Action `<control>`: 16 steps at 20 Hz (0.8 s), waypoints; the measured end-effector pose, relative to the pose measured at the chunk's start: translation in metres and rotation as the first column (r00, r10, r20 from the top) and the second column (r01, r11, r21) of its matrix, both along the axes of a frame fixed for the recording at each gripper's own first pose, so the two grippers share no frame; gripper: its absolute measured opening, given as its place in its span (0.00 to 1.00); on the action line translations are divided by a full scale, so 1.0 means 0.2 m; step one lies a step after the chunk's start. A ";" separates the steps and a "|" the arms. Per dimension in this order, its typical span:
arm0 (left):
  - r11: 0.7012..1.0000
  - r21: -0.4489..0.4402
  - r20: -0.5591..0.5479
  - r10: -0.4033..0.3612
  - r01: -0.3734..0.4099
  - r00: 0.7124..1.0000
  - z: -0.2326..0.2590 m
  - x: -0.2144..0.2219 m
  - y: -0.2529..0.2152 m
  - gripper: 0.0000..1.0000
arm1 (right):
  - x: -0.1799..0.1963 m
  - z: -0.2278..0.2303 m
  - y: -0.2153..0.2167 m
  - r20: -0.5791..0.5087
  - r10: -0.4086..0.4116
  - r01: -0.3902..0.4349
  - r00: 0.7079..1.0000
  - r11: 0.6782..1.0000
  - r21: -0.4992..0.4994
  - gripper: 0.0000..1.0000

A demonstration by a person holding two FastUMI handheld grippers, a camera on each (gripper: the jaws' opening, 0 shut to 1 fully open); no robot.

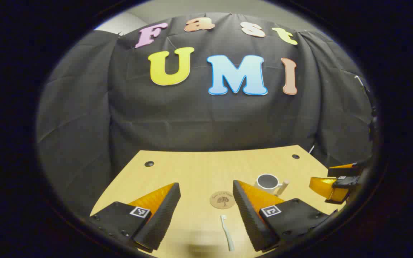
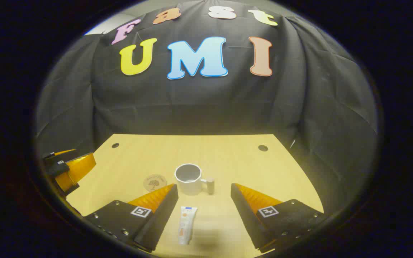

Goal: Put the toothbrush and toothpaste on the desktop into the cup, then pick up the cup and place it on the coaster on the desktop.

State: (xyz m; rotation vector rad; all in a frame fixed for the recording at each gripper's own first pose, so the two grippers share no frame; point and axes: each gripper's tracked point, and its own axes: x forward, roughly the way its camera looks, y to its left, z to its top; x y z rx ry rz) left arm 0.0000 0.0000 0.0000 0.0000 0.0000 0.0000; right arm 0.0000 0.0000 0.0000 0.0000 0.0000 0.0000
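A white toothbrush (image 1: 227, 232) lies on the wooden desktop (image 1: 192, 172) between the fingers of my open left gripper (image 1: 206, 193), close to the right finger. Beyond it sits a round cork coaster (image 1: 222, 199), and a white cup (image 1: 268, 182) with a wooden handle stands upright to the right. In the right gripper view, a white toothpaste tube (image 2: 186, 225) lies between the fingers of my open right gripper (image 2: 204, 192), nearer the left one. The cup (image 2: 188, 178) stands just past it, the coaster (image 2: 155, 182) to its left. Neither gripper holds anything.
The other gripper shows at the edge of each view: right gripper (image 1: 335, 186) at the far right, left gripper (image 2: 66, 168) at the far left. Dark holes (image 1: 149, 163) (image 2: 262, 147) mark the desktop's back corners. Black cloth hangs behind the desk.
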 end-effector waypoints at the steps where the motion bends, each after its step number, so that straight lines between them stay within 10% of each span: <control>1: 1.000 0.000 -0.016 -0.012 0.012 1.000 -0.02 0.01 -0.01 0.96 | 0.01 -0.01 0.00 -0.016 -0.003 0.003 1.000 1.000 0.001 0.92; 16: 0.997 -0.024 -0.295 -0.082 0.079 0.952 -0.42 0.19 -0.10 0.94 | 0.16 -0.32 0.15 -0.261 0.087 -0.084 0.961 0.996 0.022 0.87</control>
